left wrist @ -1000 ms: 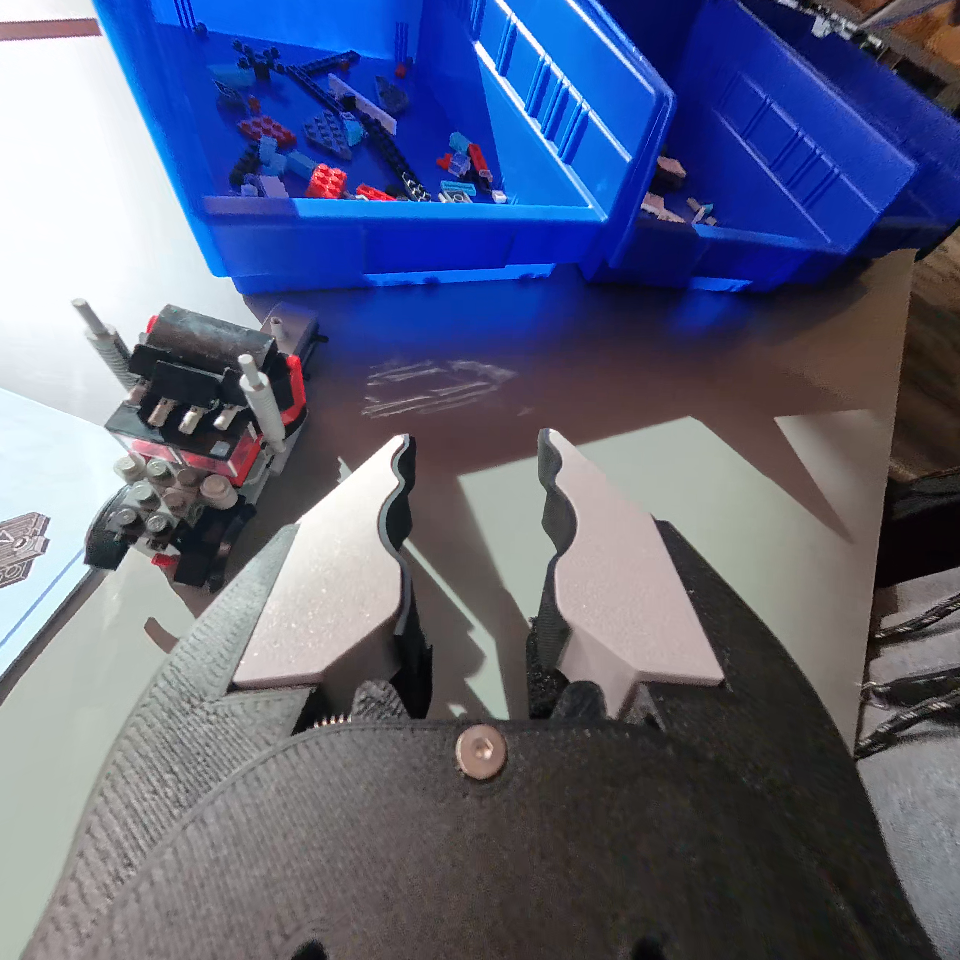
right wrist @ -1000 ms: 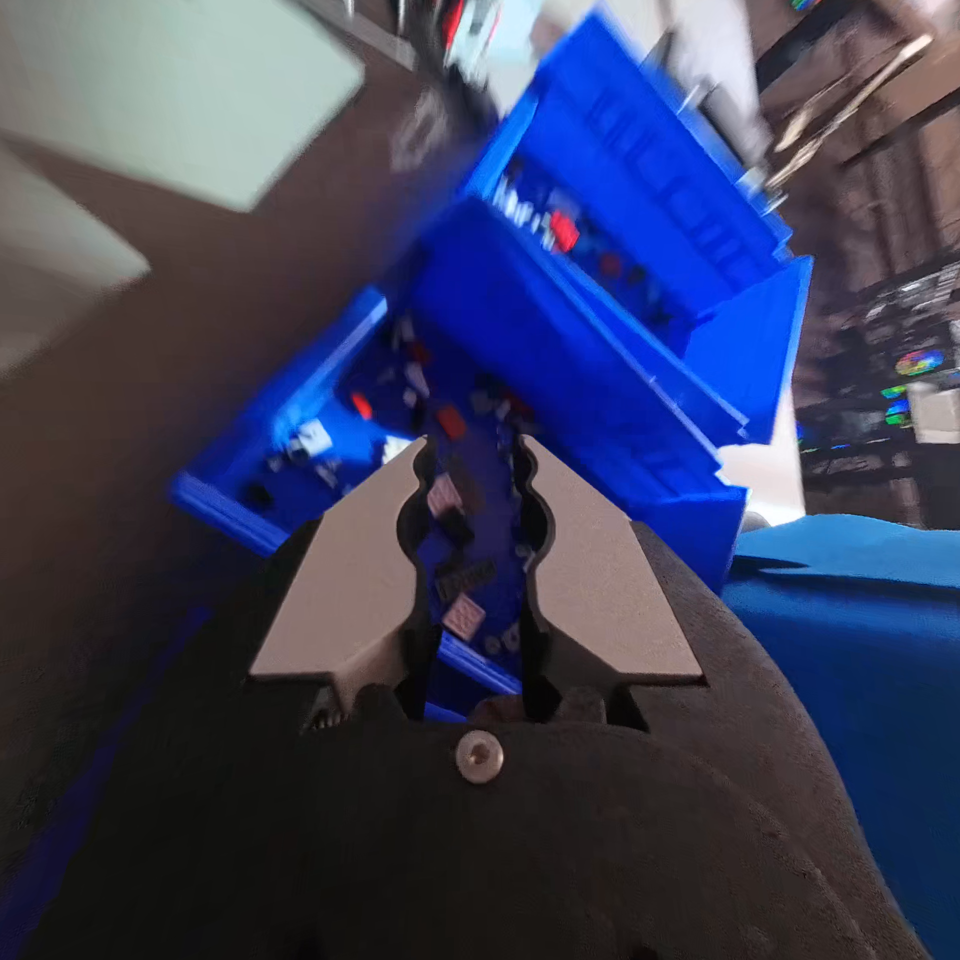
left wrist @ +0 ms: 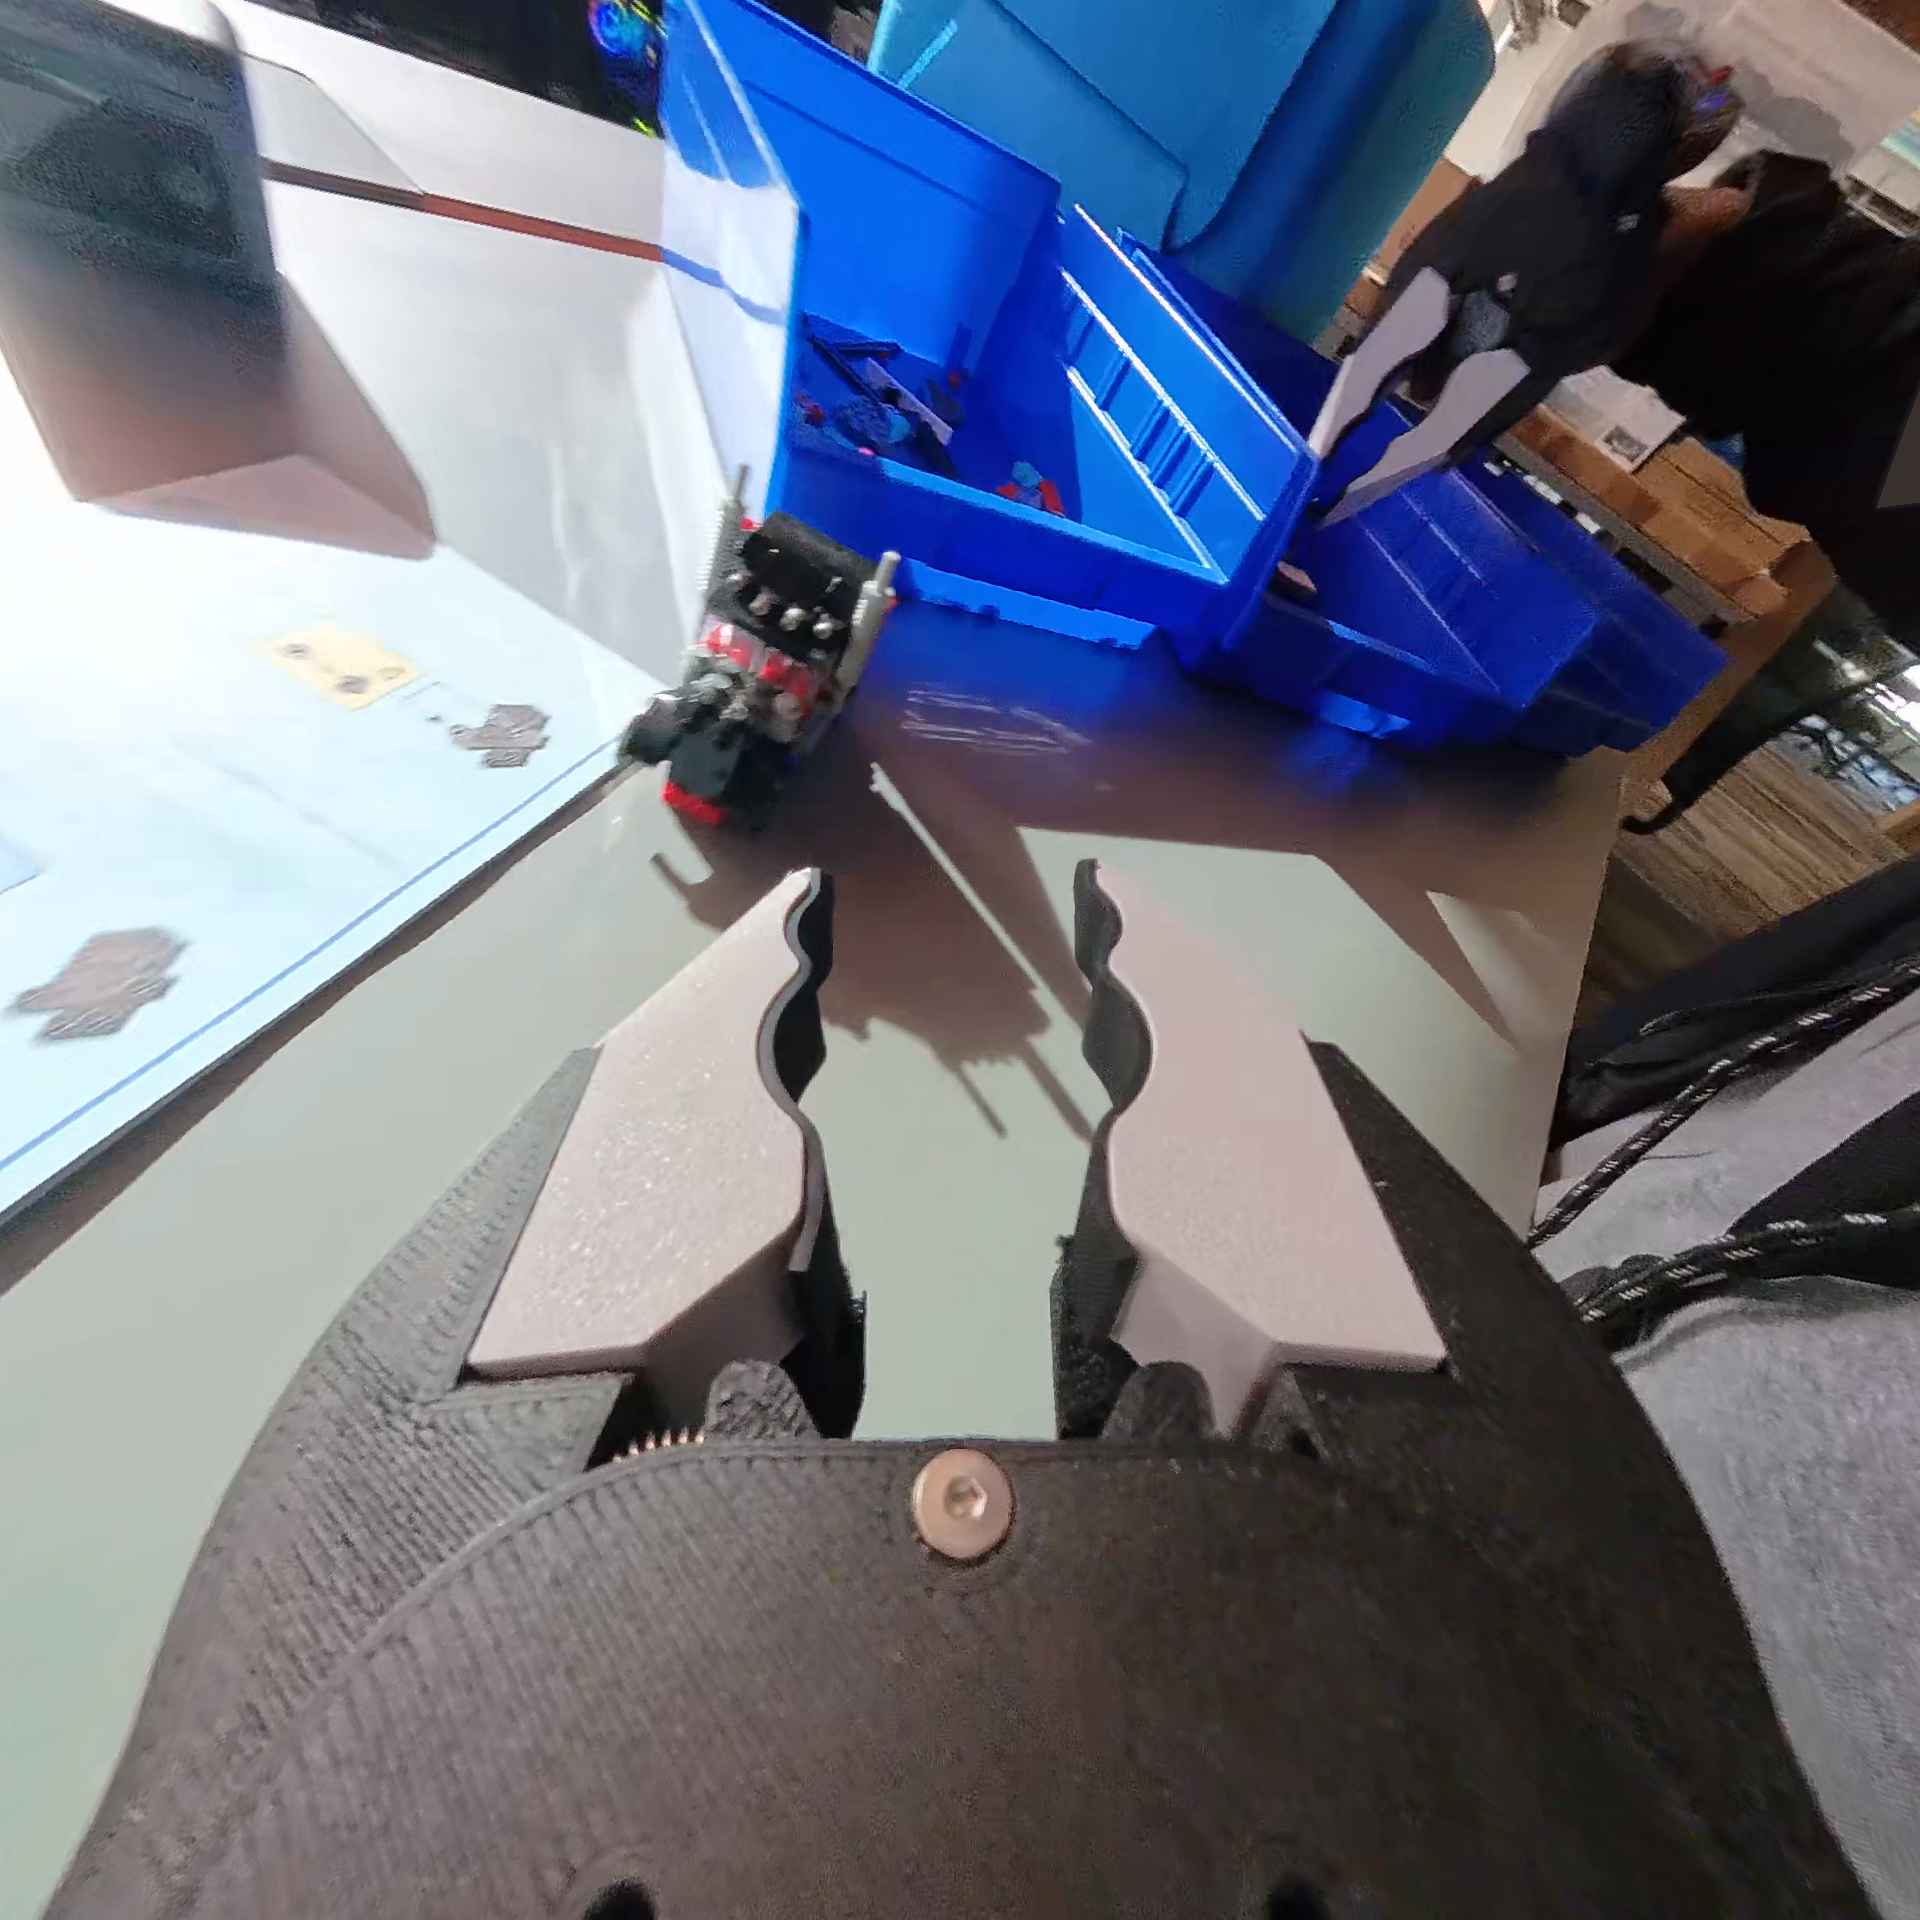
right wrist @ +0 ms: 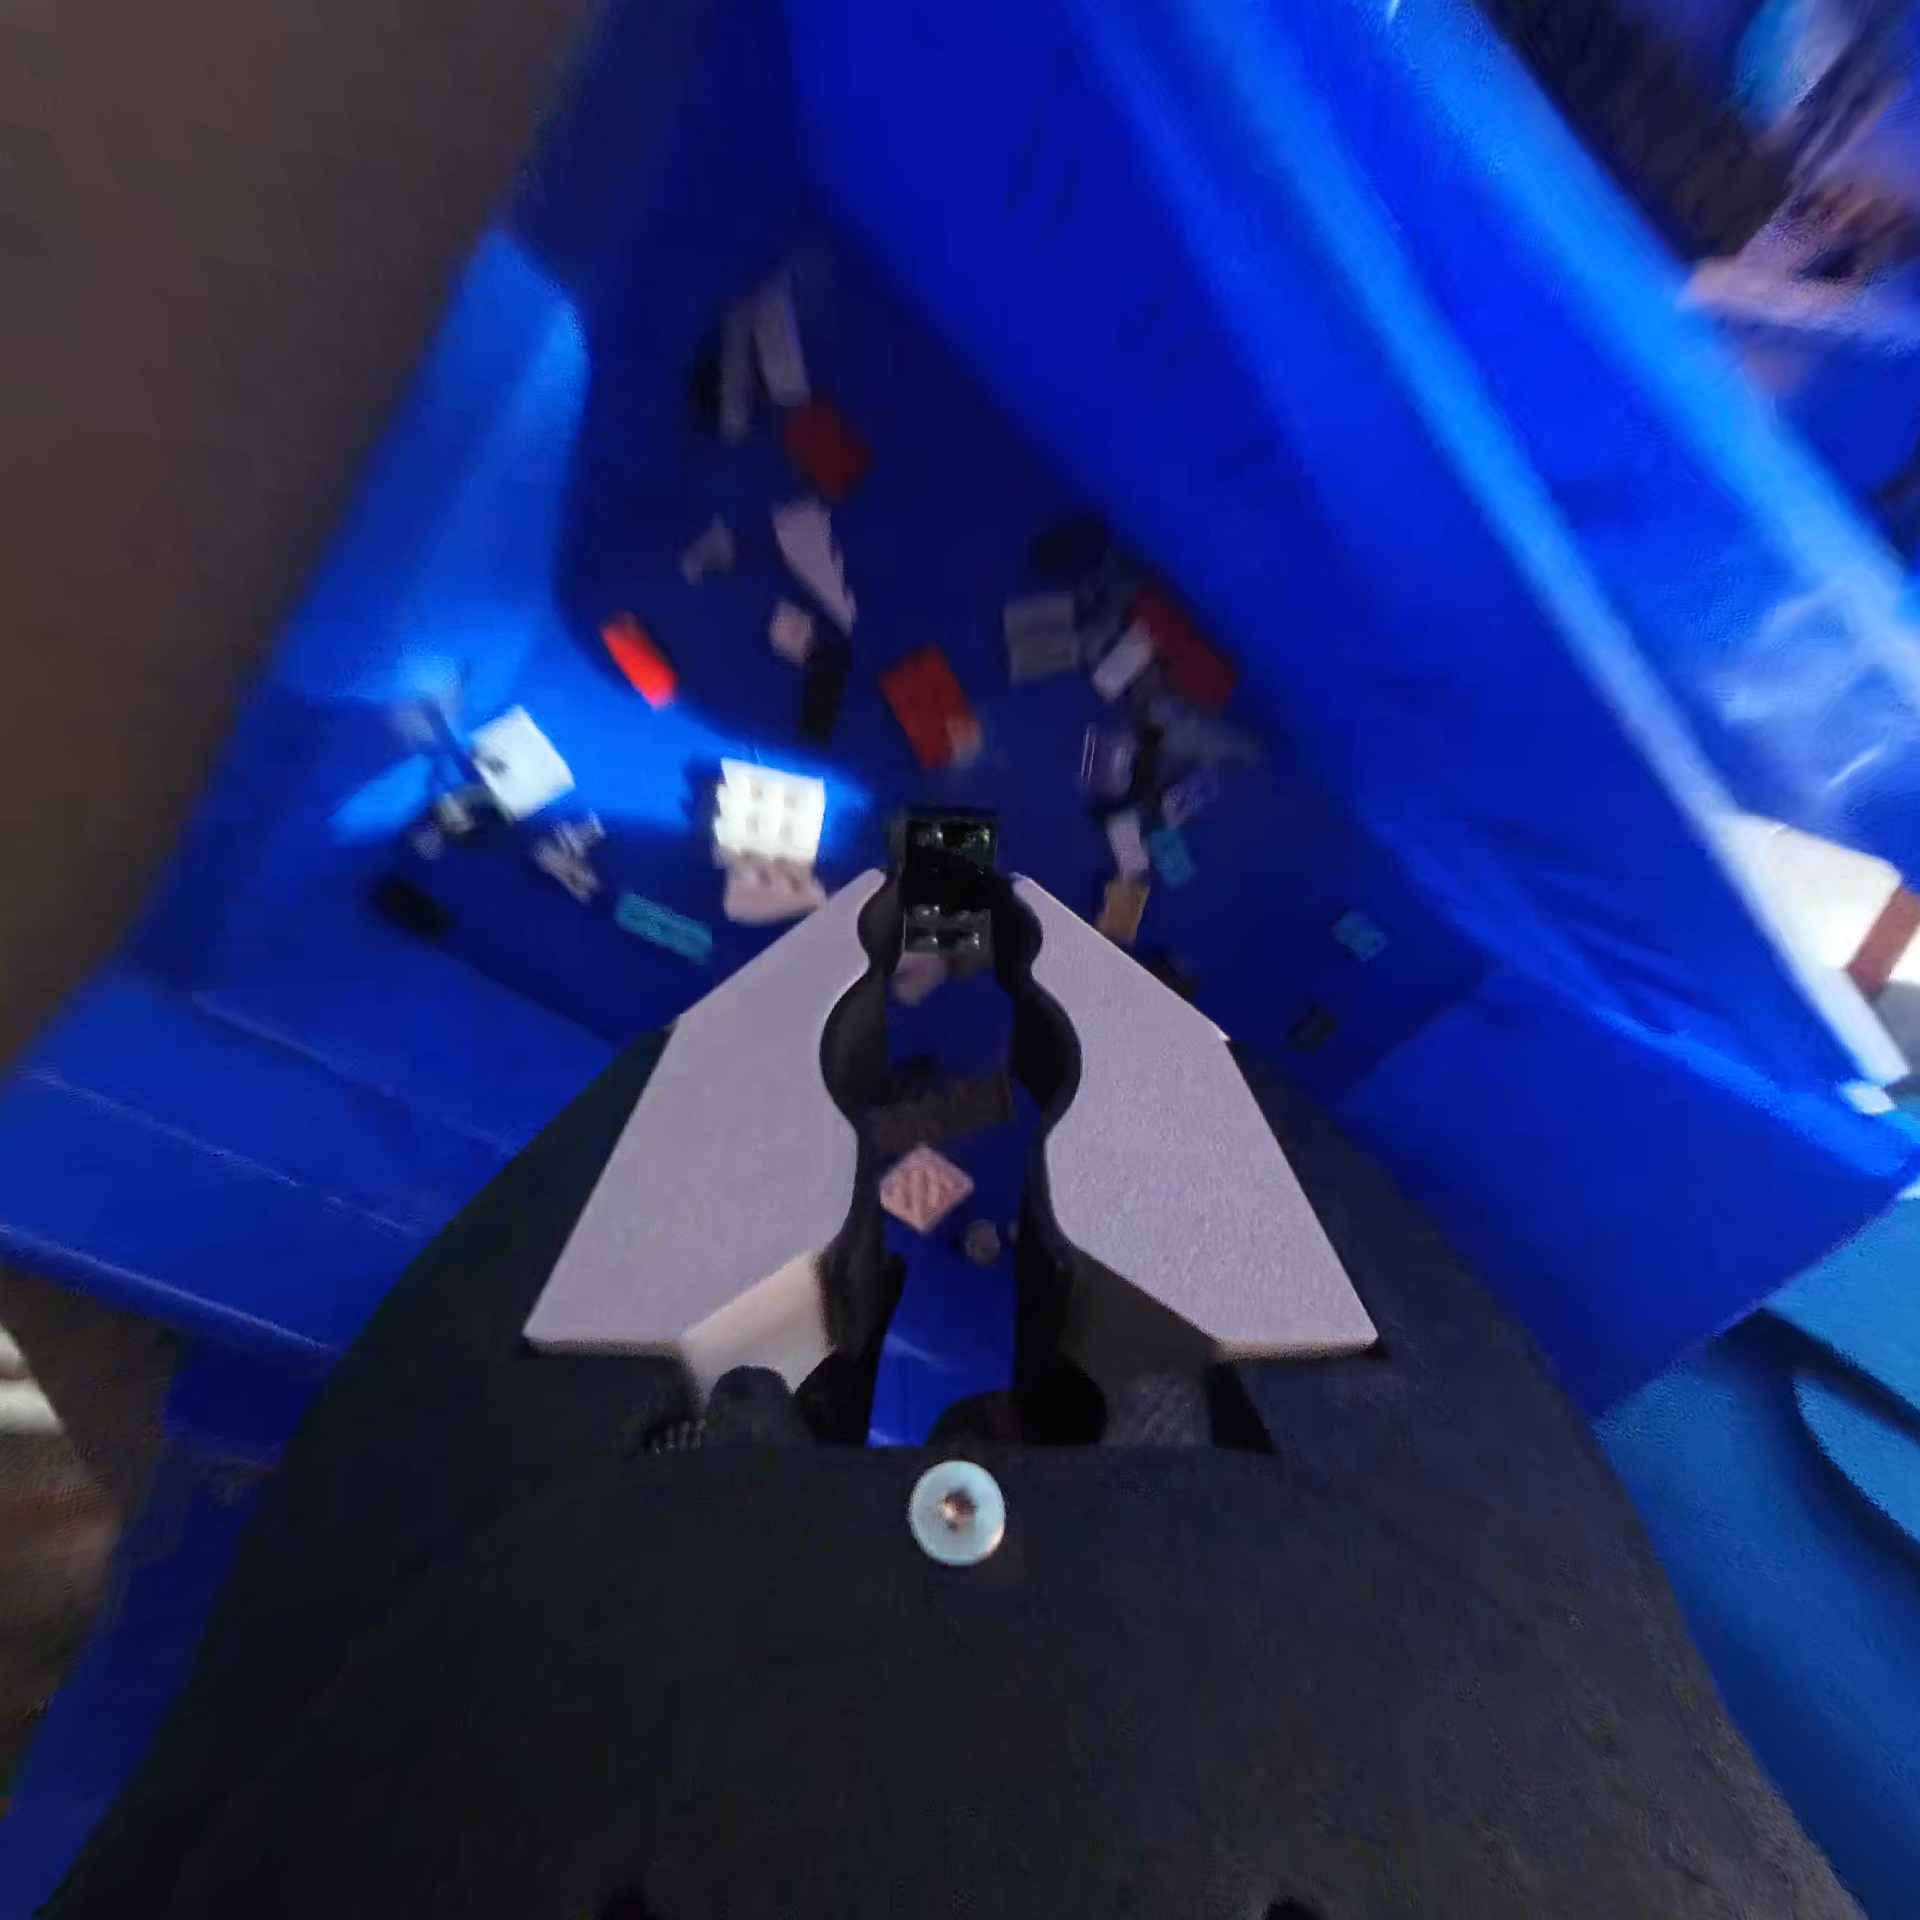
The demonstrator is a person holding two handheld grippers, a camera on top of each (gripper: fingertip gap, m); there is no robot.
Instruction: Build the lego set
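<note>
Right claw [right wrist: 943,883] pinches black brick [right wrist: 943,873] at its tips.

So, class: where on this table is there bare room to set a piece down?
Free: the grey tabletop ahead of the open left gripper, bordered by the pale instruction sheet, the black-and-red lego truck and the blue plastic bins. Crowded: the bin floor, strewn with loose pieces.

Left claw [left wrist: 951,883] agape; right claw [right wrist: 943,883] pinching.
</note>
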